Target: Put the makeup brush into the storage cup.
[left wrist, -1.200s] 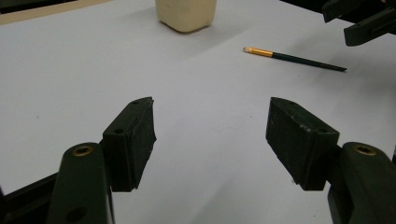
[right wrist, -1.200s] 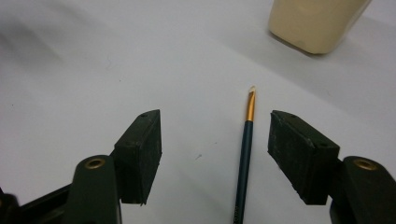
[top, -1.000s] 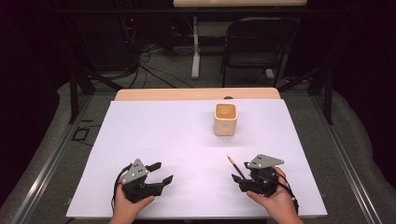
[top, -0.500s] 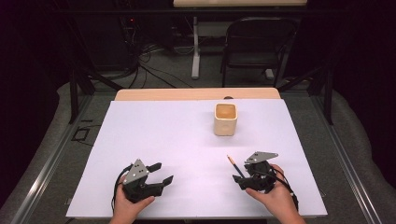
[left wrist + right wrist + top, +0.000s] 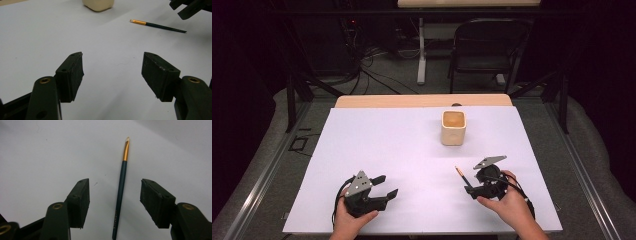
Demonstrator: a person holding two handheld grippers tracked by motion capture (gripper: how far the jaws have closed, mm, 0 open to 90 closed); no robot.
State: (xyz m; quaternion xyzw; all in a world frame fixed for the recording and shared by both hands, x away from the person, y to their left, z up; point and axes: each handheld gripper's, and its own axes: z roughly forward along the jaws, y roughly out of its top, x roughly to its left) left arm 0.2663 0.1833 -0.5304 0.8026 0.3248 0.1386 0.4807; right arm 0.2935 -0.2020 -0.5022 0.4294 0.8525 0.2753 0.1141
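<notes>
While the white sheet-covered table spreads wide and bare between the two hands, its near edge runs just under the person's wrists and its far edge shows a strip of tan wood behind a cream square-sided cup, which stands well apart from both tools. Lying flat on the sheet is a slim dark-green paintbrush with a gold ferrule and a pale tip, its tip pointing away toward the cup. Around its handle stands the right gripper, whose jaws have just been closing; the brush lies between them, yet neither pad touches it. Over by the near left part of the table, the left gripper rests low with its jaws spread wide on nothing, open sheet ahead of it.
</notes>
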